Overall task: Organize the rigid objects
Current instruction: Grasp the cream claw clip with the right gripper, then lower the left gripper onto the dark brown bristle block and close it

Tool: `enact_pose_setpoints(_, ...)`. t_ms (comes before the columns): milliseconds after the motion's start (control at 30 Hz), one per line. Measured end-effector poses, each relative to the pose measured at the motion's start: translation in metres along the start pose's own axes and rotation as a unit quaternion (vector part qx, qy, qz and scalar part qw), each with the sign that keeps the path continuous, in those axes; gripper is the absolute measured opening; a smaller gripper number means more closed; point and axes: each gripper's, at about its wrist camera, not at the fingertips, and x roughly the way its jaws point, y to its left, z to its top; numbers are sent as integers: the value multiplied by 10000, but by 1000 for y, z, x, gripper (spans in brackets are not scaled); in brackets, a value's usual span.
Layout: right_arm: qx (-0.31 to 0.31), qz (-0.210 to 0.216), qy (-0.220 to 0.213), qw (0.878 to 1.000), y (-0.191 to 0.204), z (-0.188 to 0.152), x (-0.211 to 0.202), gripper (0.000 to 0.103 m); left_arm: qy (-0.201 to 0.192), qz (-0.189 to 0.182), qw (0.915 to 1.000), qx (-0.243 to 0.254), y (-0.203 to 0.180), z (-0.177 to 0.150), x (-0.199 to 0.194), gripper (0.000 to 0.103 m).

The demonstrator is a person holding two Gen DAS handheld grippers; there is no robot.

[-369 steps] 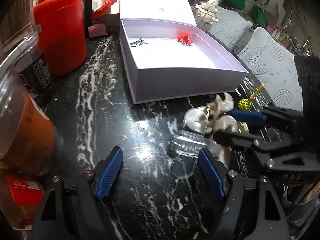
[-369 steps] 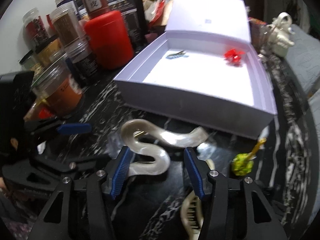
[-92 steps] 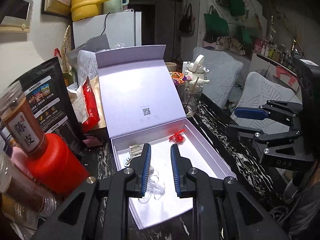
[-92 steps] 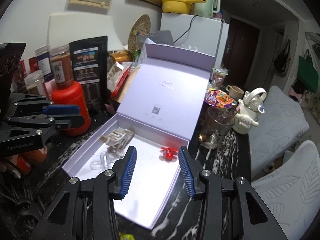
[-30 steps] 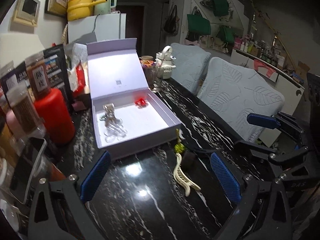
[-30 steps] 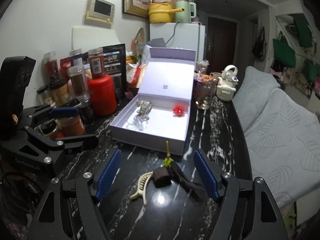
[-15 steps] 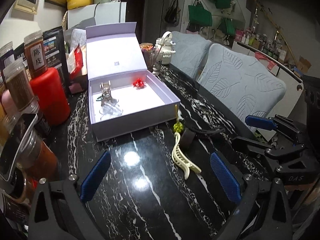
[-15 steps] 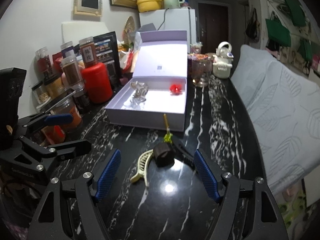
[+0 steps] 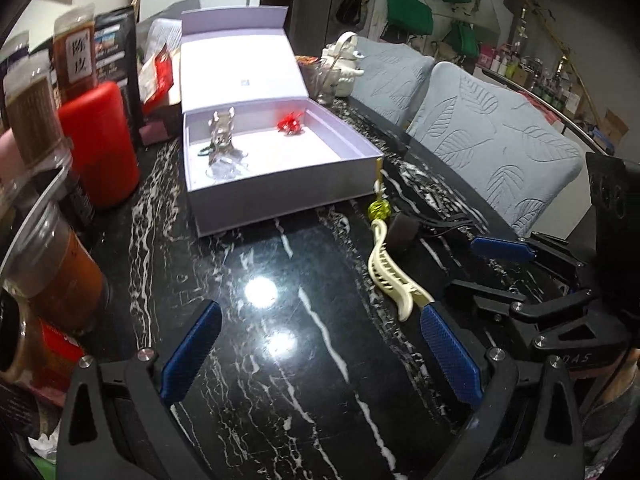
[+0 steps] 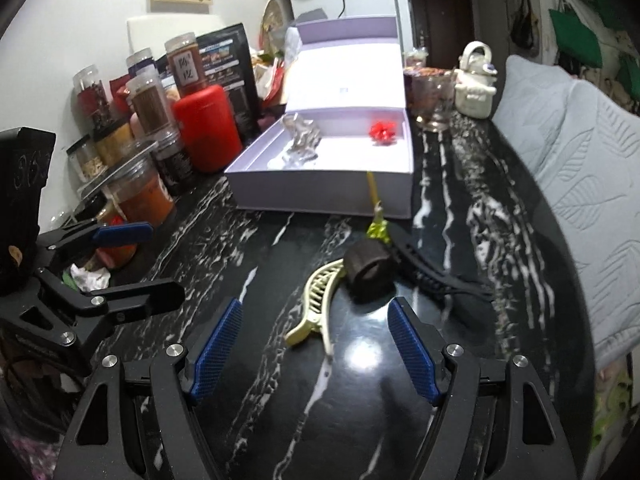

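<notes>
Black white-veined marble tabletop [image 9: 304, 280] fills the left wrist view; the left gripper [image 9: 316, 344] gapes wide, empty, with a cream plastic hair claw clip [image 9: 386, 268] right of centre.

Right wrist view: the right gripper [image 10: 314, 344], wide open and empty, frames that clip [image 10: 316, 300]; beyond lies an open lilac gift box [image 10: 332, 188].

Box [image 9: 280, 190]: lavender, lid open, holding a red bow clip [image 9: 291, 124], a clear clip [image 9: 226, 166] and a silvery clip [image 9: 222, 128].
Surface: cream claw clip [image 10: 316, 300] on its side, touching a dark ring [image 10: 369, 270]; green-yellow pin [image 10: 376, 216] against the box; black clip [image 10: 432, 272] beside.
</notes>
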Motion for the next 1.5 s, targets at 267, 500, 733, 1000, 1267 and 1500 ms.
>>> enact_pose_setpoints(267, 33, 48, 337, 9994, 1, 1, 40, 62, 196, 162, 9995, -176, 19, -5, 14, 102)
enact_pose_setpoints(500, -336, -432, 523, 9971, 12, -1, 66, 48, 236, 354, 9989, -180, 30, 0, 24, 102)
enact_pose_setpoints(733, -579, -466, 536, 9958, 18, -4, 74, 20, 281, 257, 9991, -183, 32, 1, 28, 102)
enact_pose_setpoints(1000, -543, 151, 270, 9980, 18, -1, 52, 20, 309, 227, 9992, -91, 24, 5, 33, 102)
enact_pose_setpoints(1267, -462, 7, -138, 9988, -1, -2, 17, 20, 319, 41, 9995, -37, 3, 15, 46, 102)
enact_pose_setpoints(1500, -248, -372, -221, 9988, -32, -9, 0, 20, 374, -185, 9990, 157, -26, 30, 66, 102)
